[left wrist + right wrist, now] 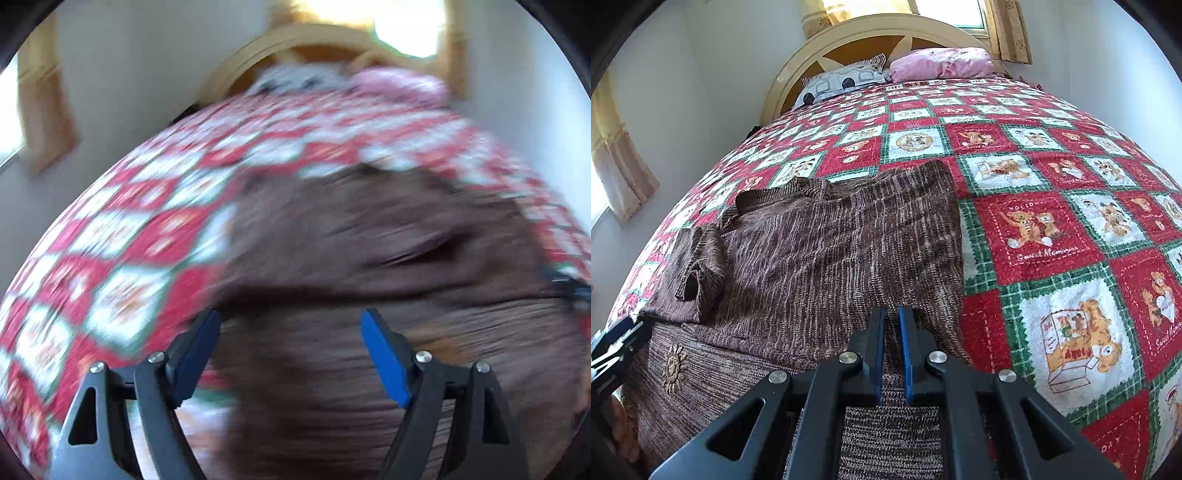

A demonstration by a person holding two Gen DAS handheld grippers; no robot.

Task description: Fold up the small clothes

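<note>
The brown knitted sweater [827,251] is clamped in the right hand-held gripper [892,354]; the left hand-held gripper [291,354] is held apart above it.

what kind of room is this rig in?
A bedroom, by the look of it. A bed with an arched headboard is covered by a red, green and white teddy-bear patchwork bedspread, with pillows at its head. Curtained windows flank it. A brown knit sweater lies on the bedspread.

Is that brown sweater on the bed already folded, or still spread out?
Partly folded. The brown sweater lies doubled, one sleeve turned in over its body, on the patchwork quilt.
</note>
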